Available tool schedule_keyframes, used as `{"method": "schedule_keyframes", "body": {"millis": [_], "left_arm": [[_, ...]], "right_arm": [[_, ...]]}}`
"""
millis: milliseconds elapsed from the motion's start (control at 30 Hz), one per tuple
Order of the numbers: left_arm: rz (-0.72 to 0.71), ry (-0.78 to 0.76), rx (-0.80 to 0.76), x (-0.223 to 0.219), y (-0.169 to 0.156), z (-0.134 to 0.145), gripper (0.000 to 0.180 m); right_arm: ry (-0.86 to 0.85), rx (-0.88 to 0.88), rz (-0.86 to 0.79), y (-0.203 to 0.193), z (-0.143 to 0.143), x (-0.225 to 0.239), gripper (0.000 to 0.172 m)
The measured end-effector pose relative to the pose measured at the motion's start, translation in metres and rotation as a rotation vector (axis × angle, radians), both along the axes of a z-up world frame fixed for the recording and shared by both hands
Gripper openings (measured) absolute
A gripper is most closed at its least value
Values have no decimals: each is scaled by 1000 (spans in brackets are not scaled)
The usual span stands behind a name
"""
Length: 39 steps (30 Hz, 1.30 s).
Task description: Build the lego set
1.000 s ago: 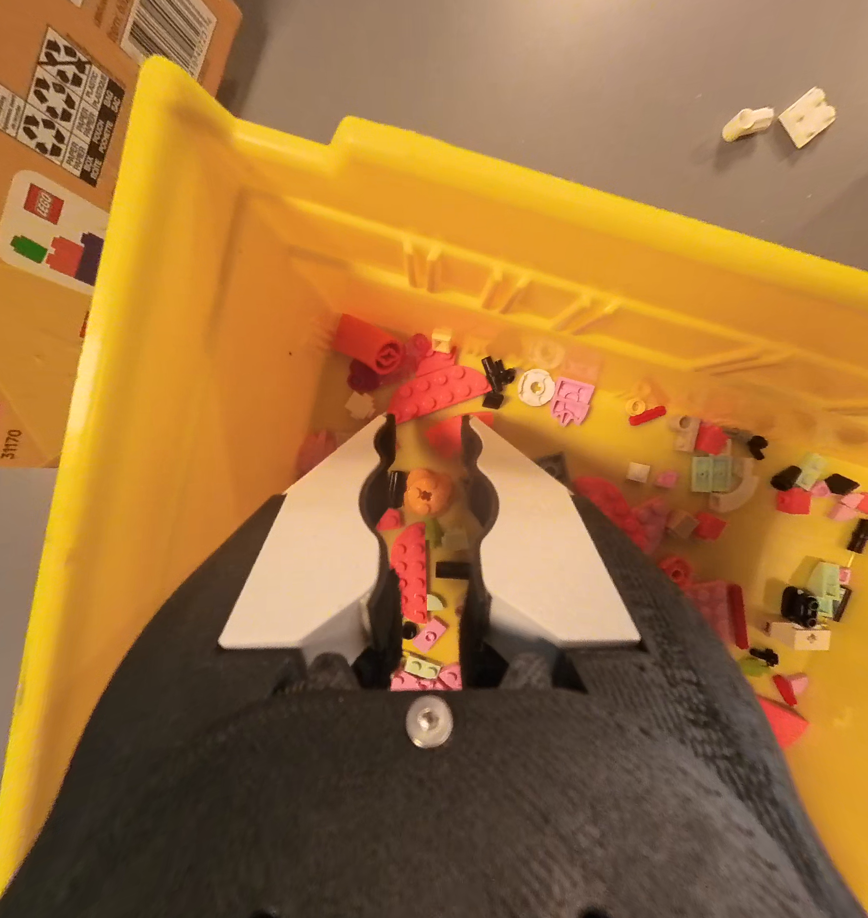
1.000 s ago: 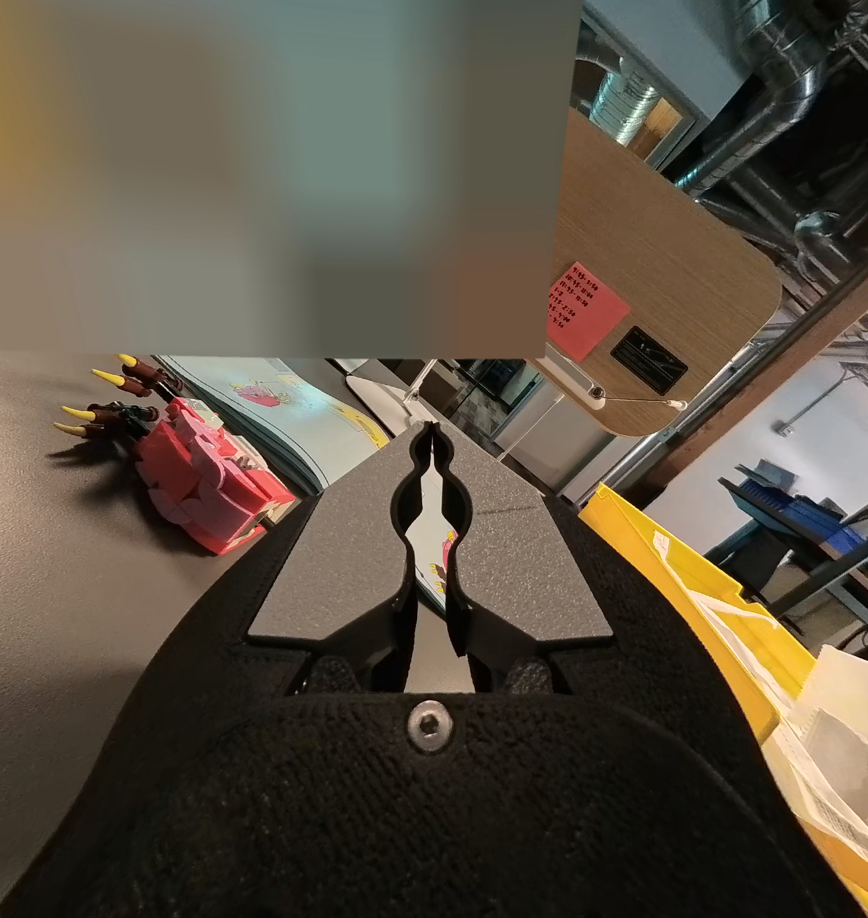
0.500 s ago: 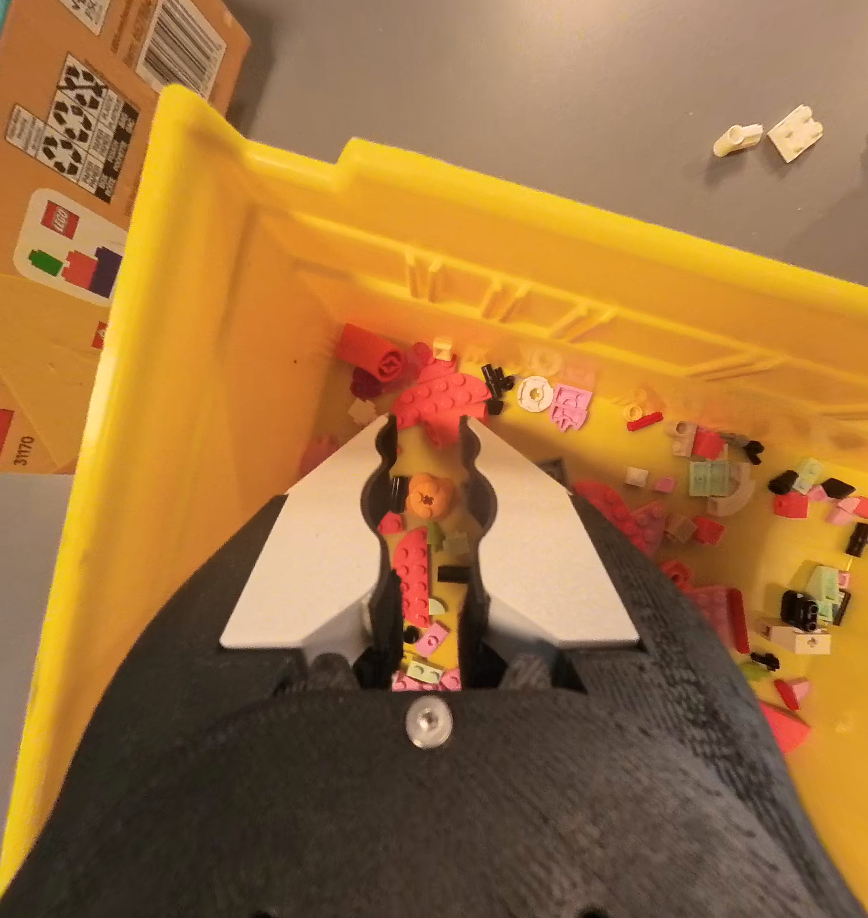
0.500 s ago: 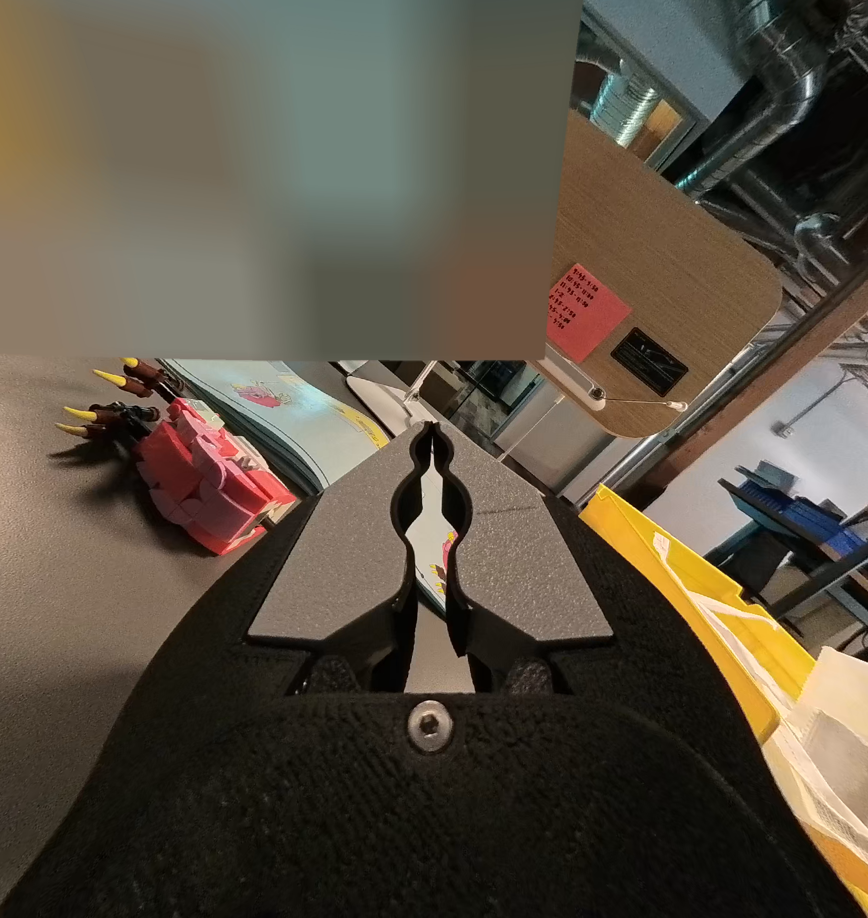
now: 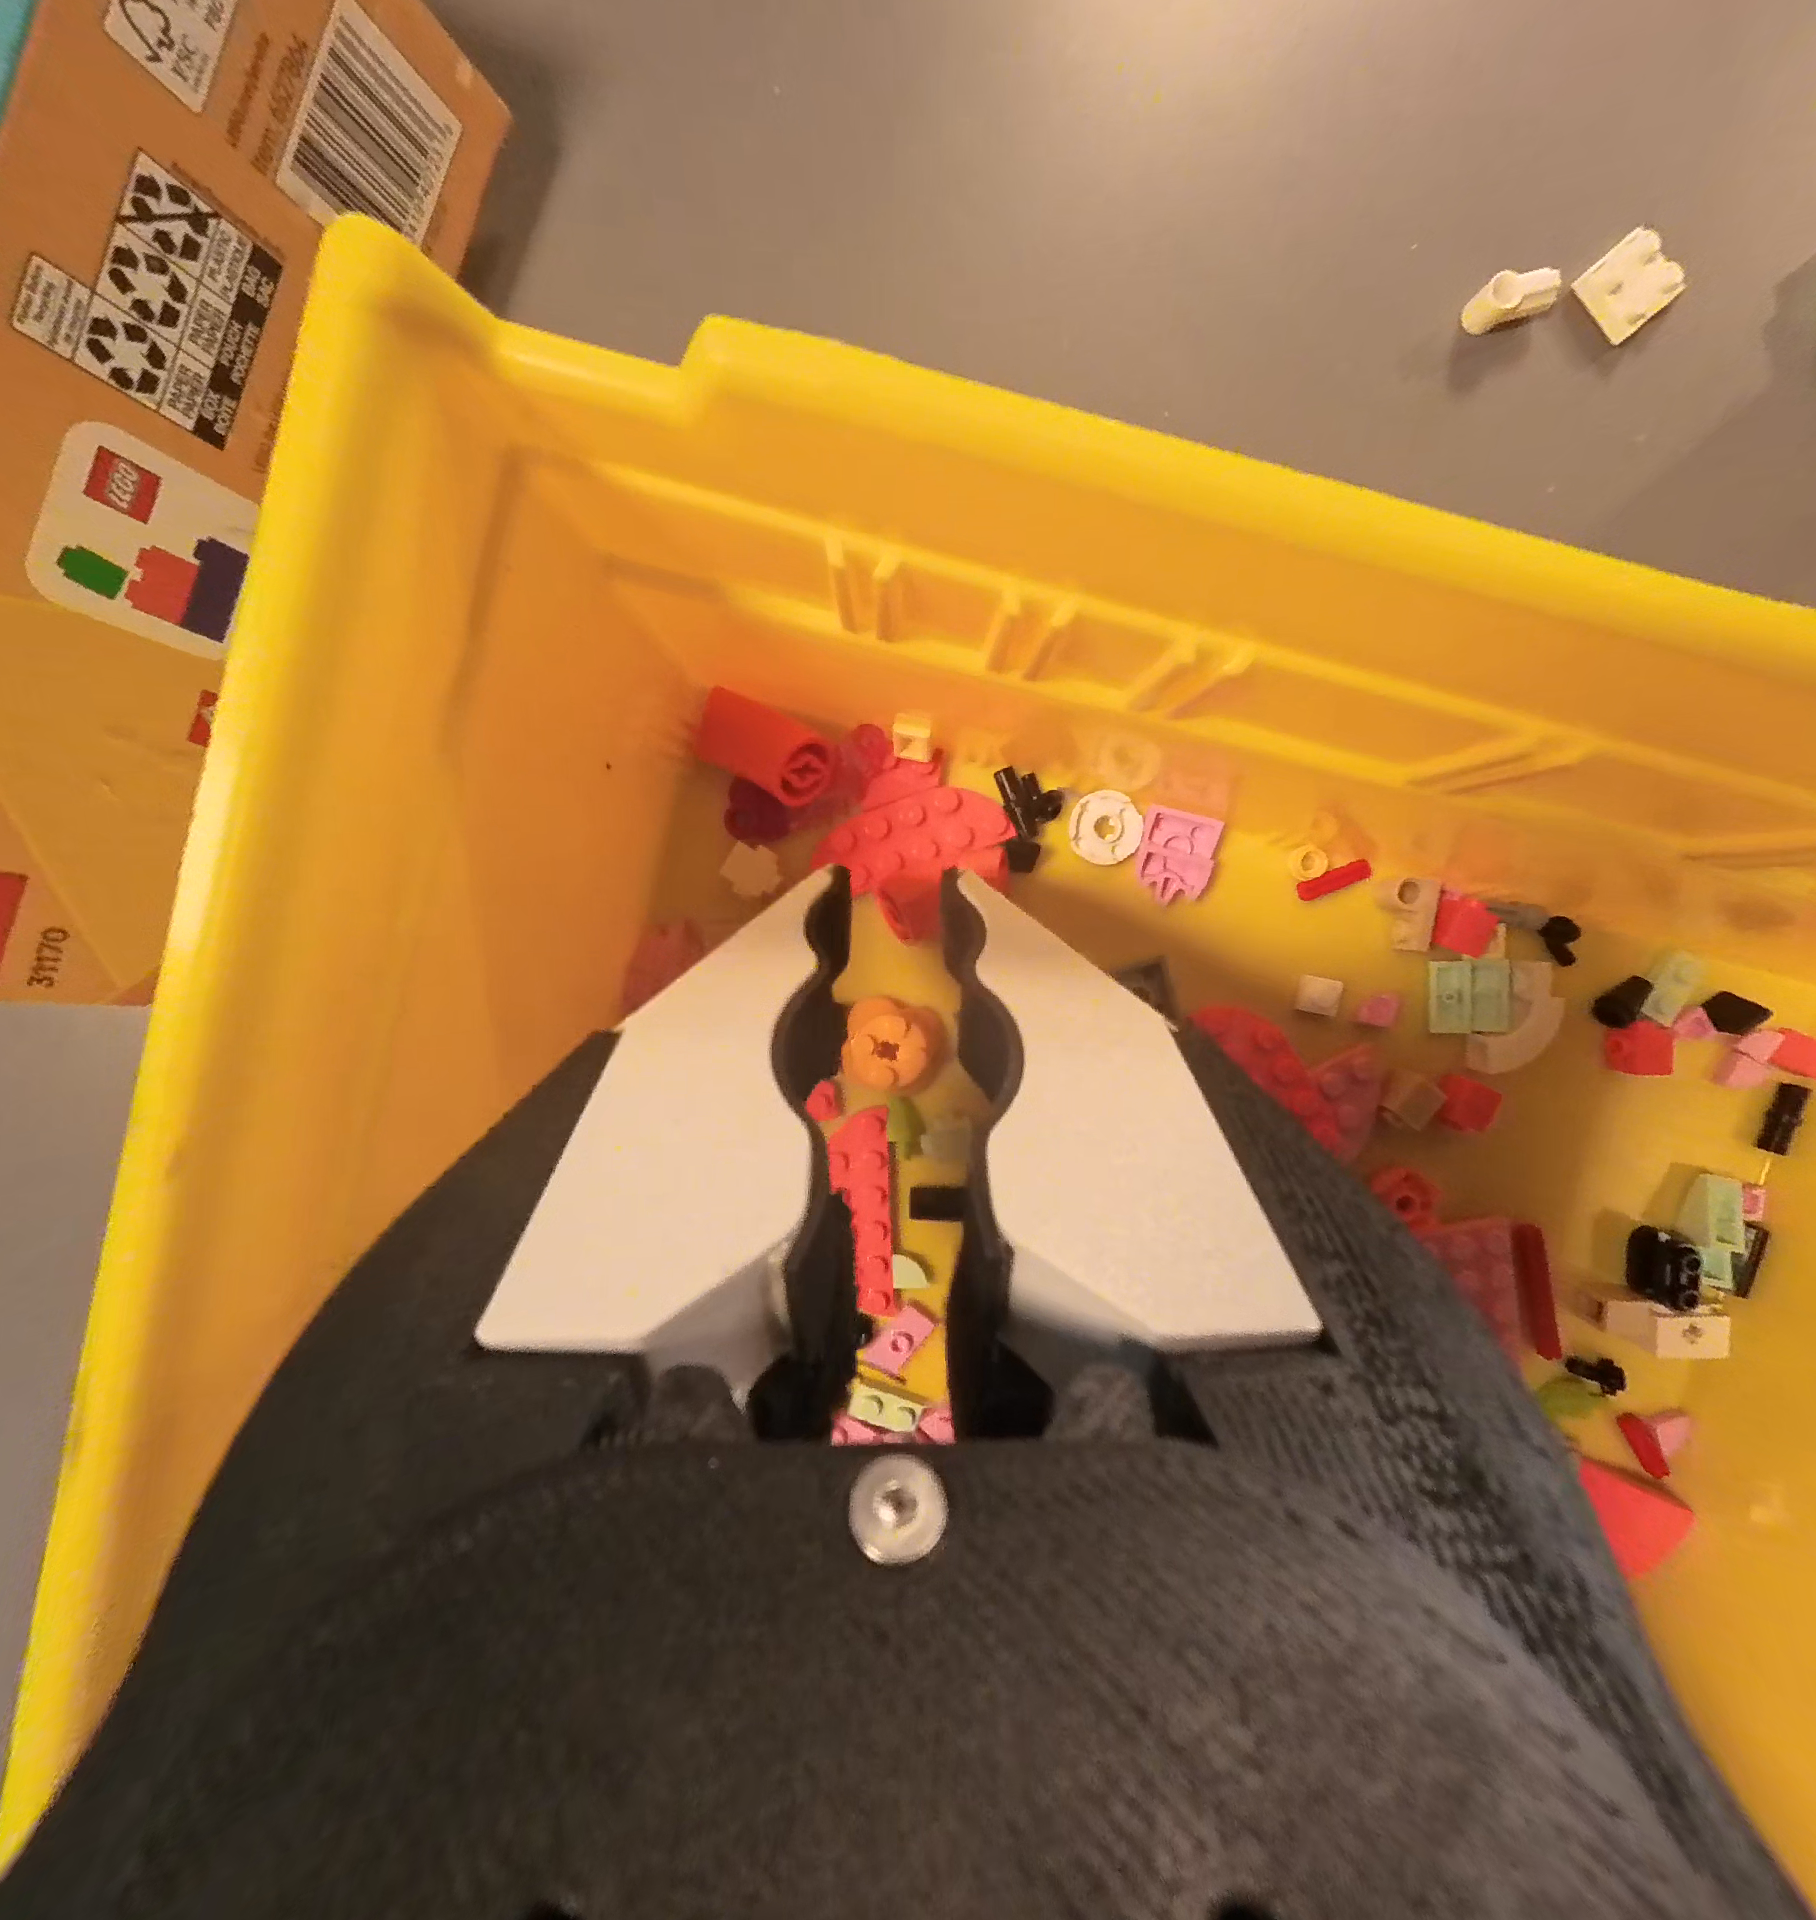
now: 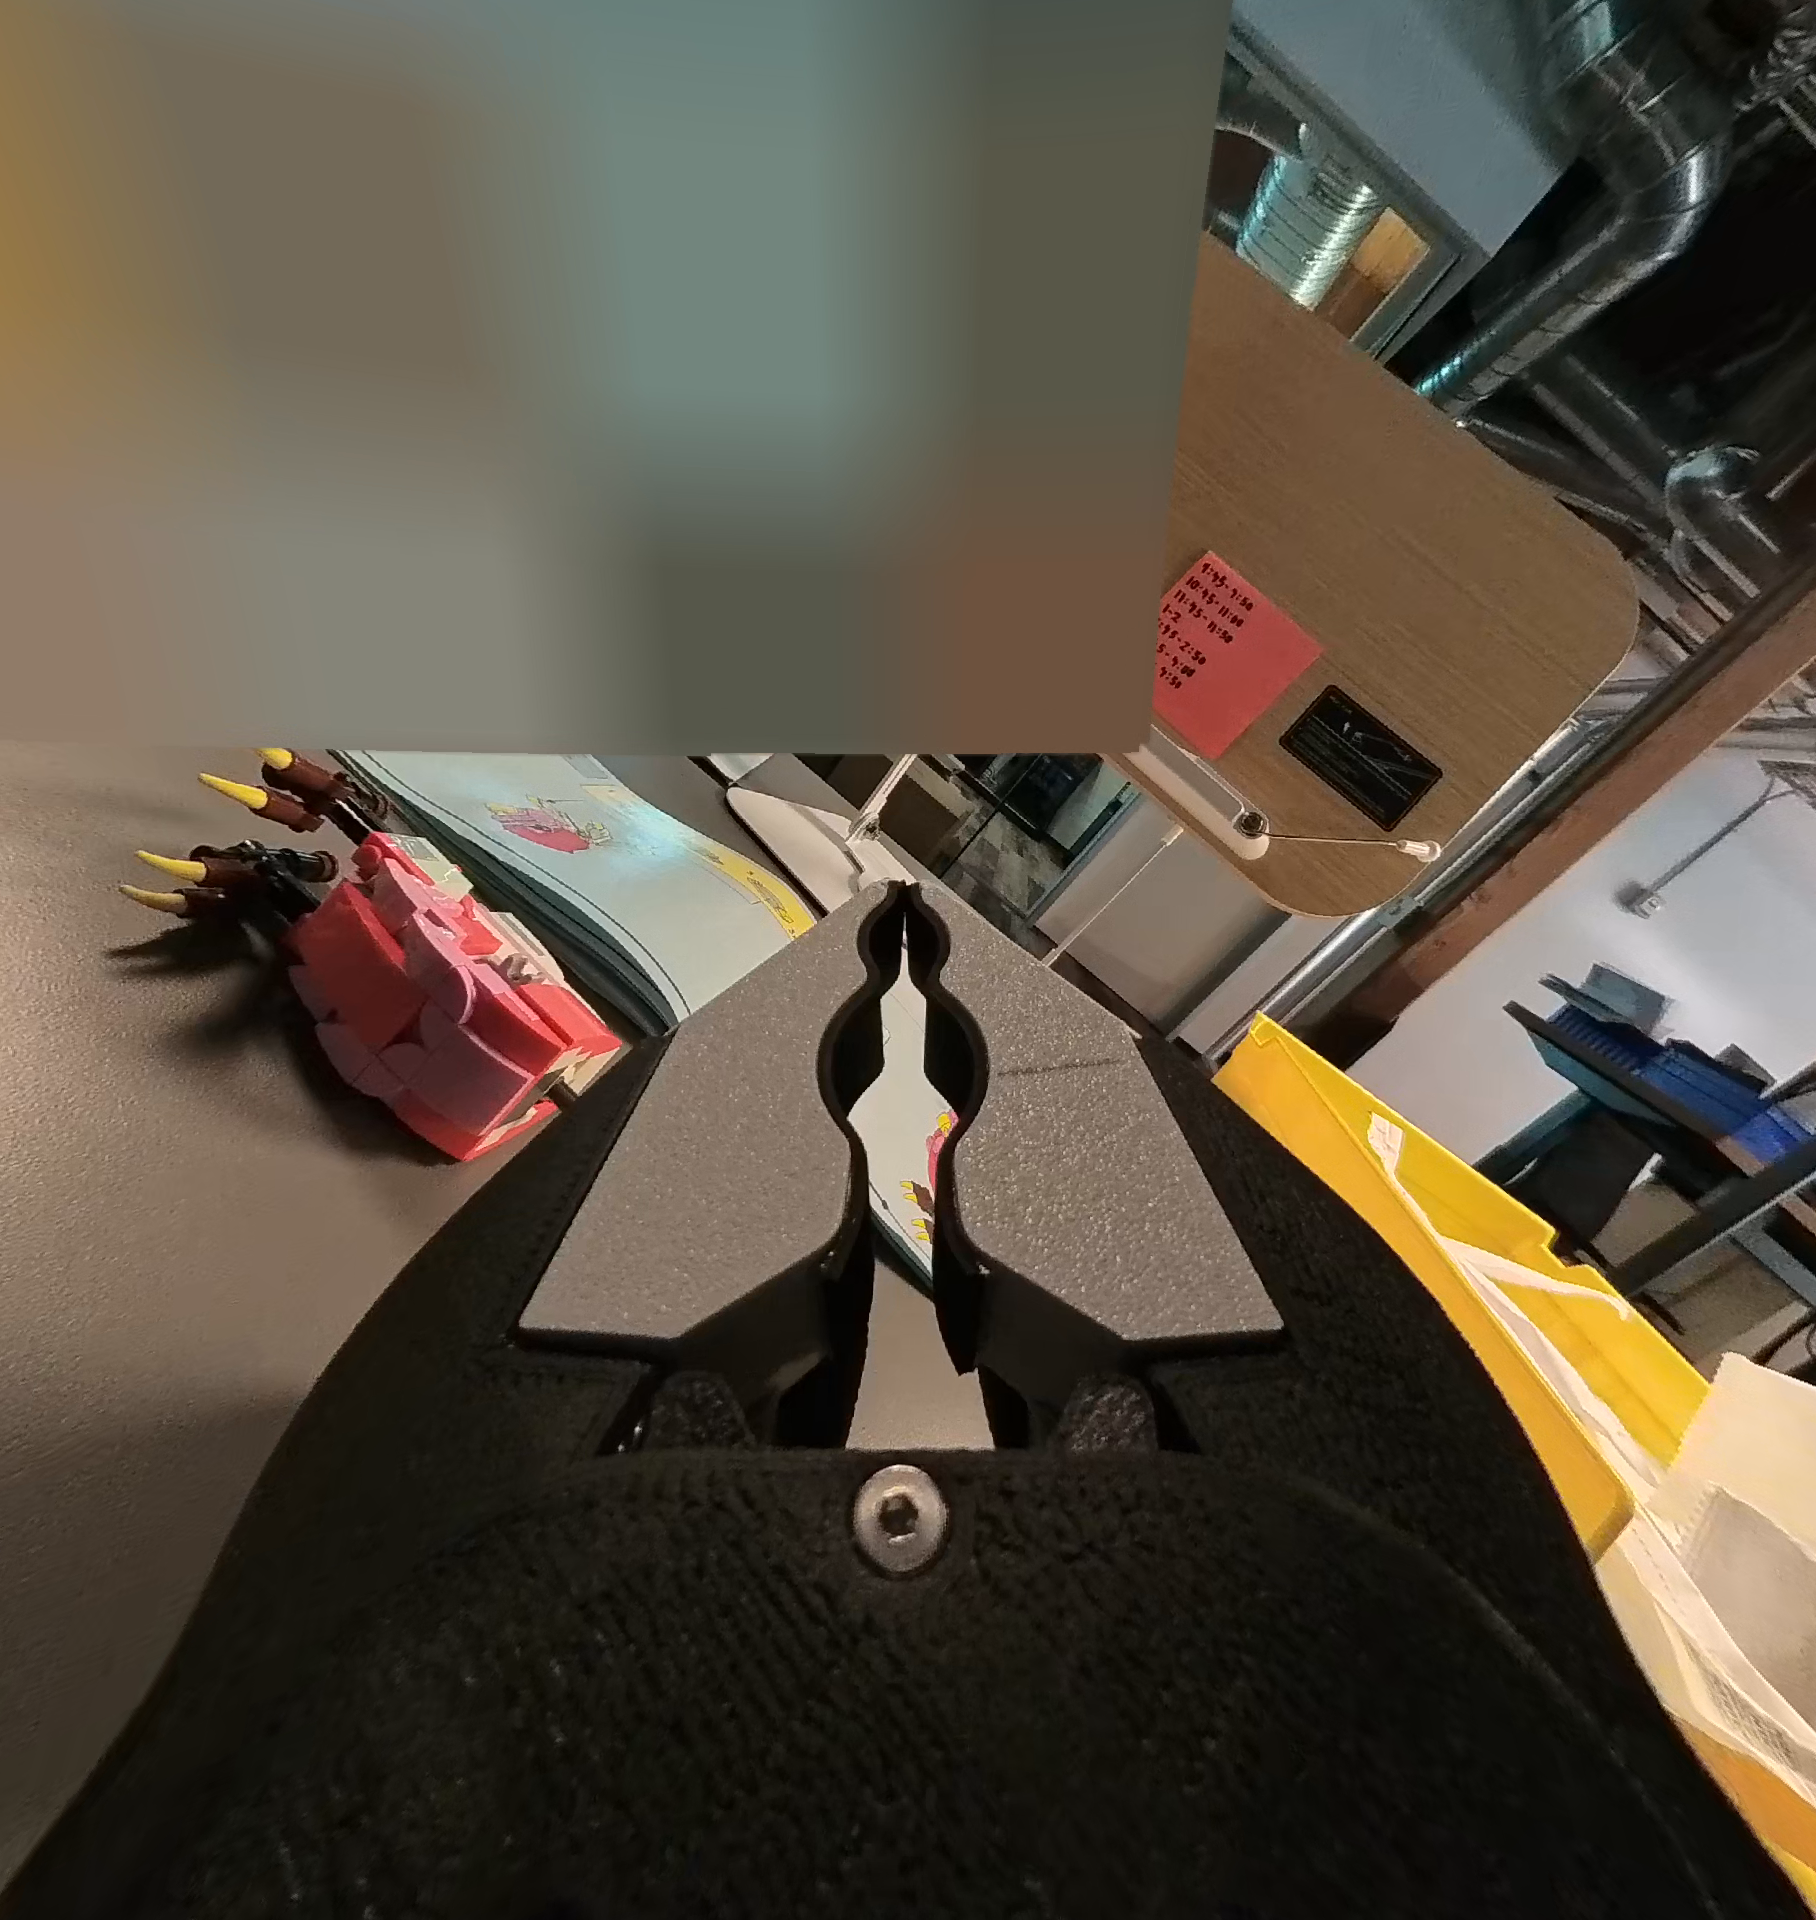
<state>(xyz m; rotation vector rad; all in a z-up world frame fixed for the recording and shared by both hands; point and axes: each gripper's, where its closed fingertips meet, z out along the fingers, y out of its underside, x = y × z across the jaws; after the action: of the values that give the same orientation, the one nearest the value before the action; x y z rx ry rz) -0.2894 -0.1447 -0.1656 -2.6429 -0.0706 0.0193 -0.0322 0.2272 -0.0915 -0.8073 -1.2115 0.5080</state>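
In the left wrist view my left gripper point(image 5: 891, 888) reaches down into a yellow bin point(image 5: 987, 416) strewn with small bricks. Its jaws have narrowed on a small coral-red piece point(image 5: 906, 914), which fills the gap between both pads. That piece lies just under a coral half-round plate point(image 5: 914, 836). An orange round piece point(image 5: 888, 1044) lies on the bin floor farther back between the fingers, untouched. In the right wrist view my right gripper point(image 6: 904, 894) is shut with its tips together and nothing between them. It hovers over the grey table near a red and pink brick model point(image 6: 436, 997).
A cardboard box point(image 5: 104, 416) stands left of the bin. Two cream pieces point(image 5: 1506, 301) lie on the grey table beyond it. An open booklet point(image 6: 592, 862) lies ahead of the right gripper, and a yellow bin point(image 6: 1403, 1174) holding plastic bags stands at its right. The gap from one gripper's tips to the other's is roughly 45 cm.
The left jaws have closed in from a wider gap onto the coral-red piece, and the left view has drawn back a little. The right gripper has not moved.
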Motion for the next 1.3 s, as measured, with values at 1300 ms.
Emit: {"method": "schedule_keyframes", "body": {"millis": [1300], "left_arm": [[-9, 22, -27, -3, -3, -5, 13]], "right_arm": [[-1, 0, 1, 0, 0, 0, 0]]}}
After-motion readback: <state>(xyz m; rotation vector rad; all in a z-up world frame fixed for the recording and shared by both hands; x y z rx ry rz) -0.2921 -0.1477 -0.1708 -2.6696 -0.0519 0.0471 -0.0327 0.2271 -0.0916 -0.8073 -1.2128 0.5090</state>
